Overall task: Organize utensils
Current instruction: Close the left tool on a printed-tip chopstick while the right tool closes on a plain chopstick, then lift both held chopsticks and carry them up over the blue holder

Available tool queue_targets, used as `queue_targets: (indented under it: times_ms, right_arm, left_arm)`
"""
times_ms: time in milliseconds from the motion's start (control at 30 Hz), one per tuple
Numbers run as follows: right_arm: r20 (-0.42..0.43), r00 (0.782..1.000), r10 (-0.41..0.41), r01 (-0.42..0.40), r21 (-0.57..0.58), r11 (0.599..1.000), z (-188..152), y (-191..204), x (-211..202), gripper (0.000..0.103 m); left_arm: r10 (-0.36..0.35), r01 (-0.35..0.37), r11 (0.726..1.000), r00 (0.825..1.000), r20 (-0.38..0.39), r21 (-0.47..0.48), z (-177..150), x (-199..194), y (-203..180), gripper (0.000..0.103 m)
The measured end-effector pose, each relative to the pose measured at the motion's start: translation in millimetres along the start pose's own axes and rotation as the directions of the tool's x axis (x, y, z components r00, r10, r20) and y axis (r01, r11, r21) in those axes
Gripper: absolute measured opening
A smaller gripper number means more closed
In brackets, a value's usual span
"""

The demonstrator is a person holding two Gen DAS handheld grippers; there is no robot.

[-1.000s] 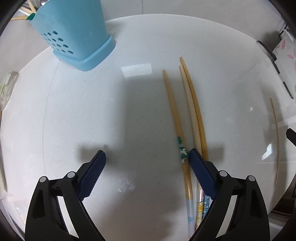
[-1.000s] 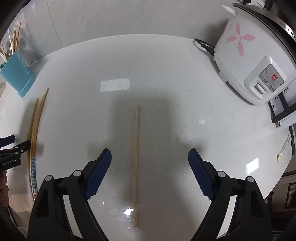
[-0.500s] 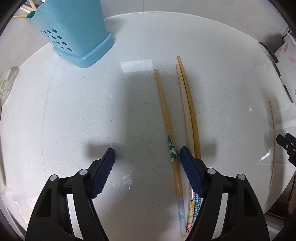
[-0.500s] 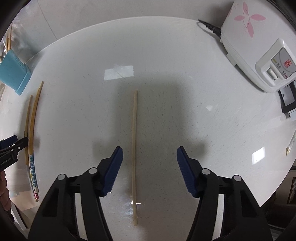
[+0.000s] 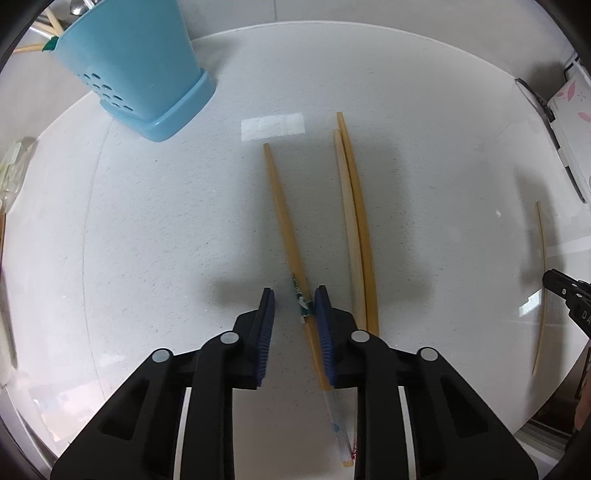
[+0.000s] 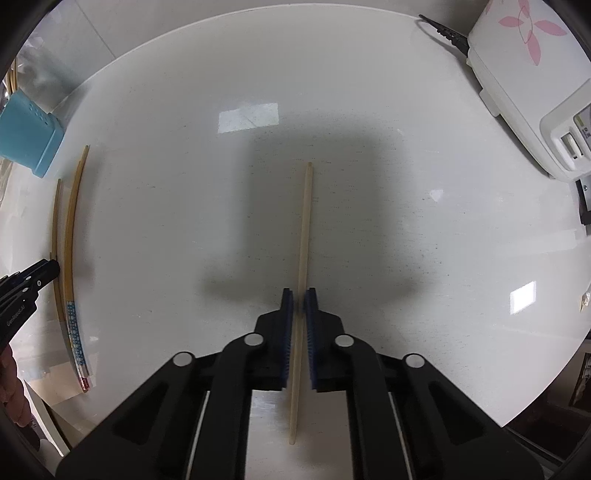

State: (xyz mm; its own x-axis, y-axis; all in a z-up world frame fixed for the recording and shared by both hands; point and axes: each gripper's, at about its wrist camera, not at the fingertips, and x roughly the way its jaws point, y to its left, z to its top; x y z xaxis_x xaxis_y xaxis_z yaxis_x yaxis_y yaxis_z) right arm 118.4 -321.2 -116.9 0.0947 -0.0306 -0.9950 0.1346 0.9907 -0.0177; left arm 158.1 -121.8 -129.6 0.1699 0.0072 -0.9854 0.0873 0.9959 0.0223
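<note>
On the white round table point(image 5: 147, 258) lie three wooden chopsticks. One with a green band point(image 5: 284, 221) runs between the fingers of my left gripper point(image 5: 293, 295). Its jaws are closing: the right pad touches the stick, the left pad stands apart. A pair of chopsticks point(image 5: 356, 221) lies just to the right. In the right wrist view a single pale chopstick point(image 6: 304, 221) runs straight between the pads of my right gripper point(image 6: 298, 295), which is shut on it against the table. A blue perforated utensil holder point(image 5: 147, 74) stands at the far left with several sticks in it.
A white rice cooker point(image 6: 528, 74) with a pink flower and its black cable point(image 6: 443, 29) stand at the far right. The blue holder point(image 6: 27, 136) and the left chopsticks point(image 6: 70, 221) show at the right view's left edge. A hand point(image 6: 11, 387) is at the lower left.
Both pairs of jaws have closed in from wide open. My left gripper shifted right until the green-banded chopstick lay between its fingers. My right gripper sank onto the pale chopstick and closed on it.
</note>
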Motion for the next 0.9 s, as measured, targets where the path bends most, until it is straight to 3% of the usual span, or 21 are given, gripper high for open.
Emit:
queue_targets:
  times_ms: [67, 167, 467, 900]
  right_arm:
    - [-0.002, 1.0, -0.005, 0.005, 0.009, 1.0, 2, 1, 0, 0.004]
    - [0.0, 1.0, -0.007, 0.007, 0.014, 1.0, 4, 2, -1, 0.004]
    - [0.0, 1.0, 0.0, 0.0, 0.039, 0.999, 8, -7, -3, 0.003]
    - [0.058, 0.998, 0.0, -0.004, 0.061, 0.998, 4, -10, -24, 0.003]
  left_arm:
    - [0.009, -0.009, 1.0, 1.0, -0.003, -0.007, -5, -1, 4, 0.01]
    - [0.004, -0.004, 1.0, 1.0, -0.003, -0.008, -6, 0, 8, 0.007]
    - [-0.036, 0.036, 0.999, 0.999, 0.002, -0.014, -18, -8, 35, 0.006]
    - [-0.067, 0.069, 0.997, 0.995, 0.075, -0.027, -14, -30, 59, 0.006]
